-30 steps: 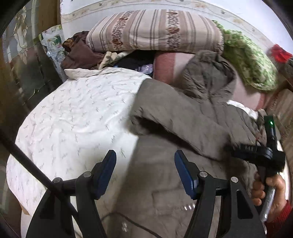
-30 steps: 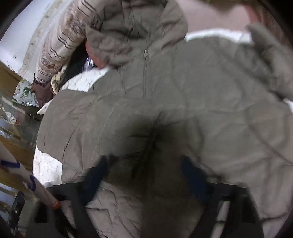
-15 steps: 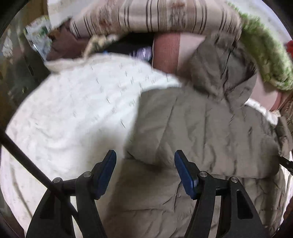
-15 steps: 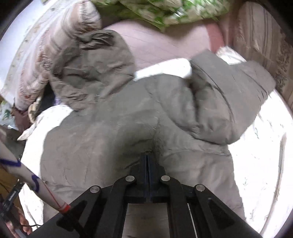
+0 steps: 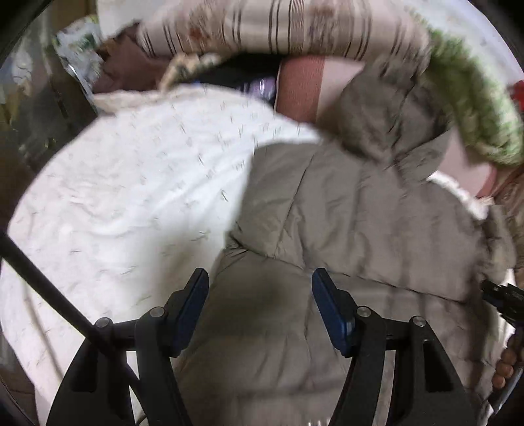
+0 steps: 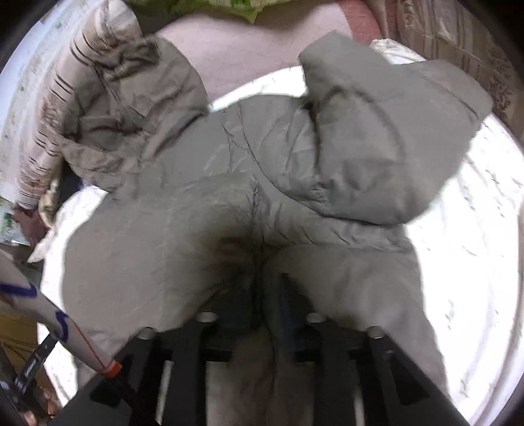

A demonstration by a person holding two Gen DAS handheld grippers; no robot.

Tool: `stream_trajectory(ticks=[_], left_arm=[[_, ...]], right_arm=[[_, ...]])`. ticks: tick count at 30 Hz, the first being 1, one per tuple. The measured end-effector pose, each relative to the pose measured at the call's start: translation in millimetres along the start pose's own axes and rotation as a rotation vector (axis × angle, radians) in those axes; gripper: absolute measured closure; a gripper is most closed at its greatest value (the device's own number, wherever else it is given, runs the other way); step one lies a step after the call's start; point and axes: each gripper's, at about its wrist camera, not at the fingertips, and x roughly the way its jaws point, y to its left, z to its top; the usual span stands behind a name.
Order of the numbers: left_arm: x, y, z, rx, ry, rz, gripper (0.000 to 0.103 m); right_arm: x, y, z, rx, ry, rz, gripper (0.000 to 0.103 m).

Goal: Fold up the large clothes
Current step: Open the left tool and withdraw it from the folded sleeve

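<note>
The grey padded jacket (image 5: 344,222) lies spread on the bed, on top of the white bedspread (image 5: 131,196), and it is the landmark for all places here. Its hood (image 5: 386,108) reaches to the striped pillow (image 5: 278,26) at the far end of the bed, and the green quilt (image 5: 475,98) lies just beside the hood. In the right wrist view one sleeve (image 6: 393,141) is folded over the body of the jacket. The left tool (image 5: 260,308) hangs above the near part of the jacket, close to its edge beside the bedspread; its blue pads stand wide apart and nothing is between them, so it is released. The right tool (image 6: 262,295) is low on the middle of the jacket, where the fabric bulges around its fingers; its jaws are opening, and a ridge of fabric is between them, not pressed by the pads as far as the blurred picture shows.
</note>
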Motion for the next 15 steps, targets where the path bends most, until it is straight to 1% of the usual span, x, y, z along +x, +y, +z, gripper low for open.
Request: stream_trajectory(ticks=[1, 3, 5, 8, 9, 12, 14, 15], left_arm=[[-23, 2, -4, 0.002, -0.03, -0.009, 0.038], [-69, 7, -15, 0.009, -0.09, -0.028, 0.038], [-117, 11, -28, 0.016, -0.155, -0.064, 0.038], [-165, 16, -41, 0.014, -0.213, -0.085, 0.038], [-183, 15, -45, 0.018, -0.235, -0.094, 0.038], [-227, 12, -48, 0.041, -0.28, -0.143, 0.038], [-247, 10, -48, 0.037, -0.297, -0.205, 0.037], [-253, 9, -49, 0.034, -0.307, -0.23, 0.034]], right_arm=[[-15, -3, -4, -0.007, -0.015, 0.012, 0.057], [-41, -9, -13, -0.033, -0.036, 0.015, 0.056], [-69, -20, -21, -0.045, -0.051, 0.013, 0.054], [-108, -41, -26, -0.042, -0.073, 0.002, 0.054], [-126, -50, -25, -0.045, -0.092, -0.01, 0.054], [-186, -73, -15, -0.036, -0.178, -0.055, 0.054], [-230, -88, -2, -0.021, -0.249, -0.081, 0.049], [-255, -95, 6, -0.017, -0.29, -0.107, 0.047]])
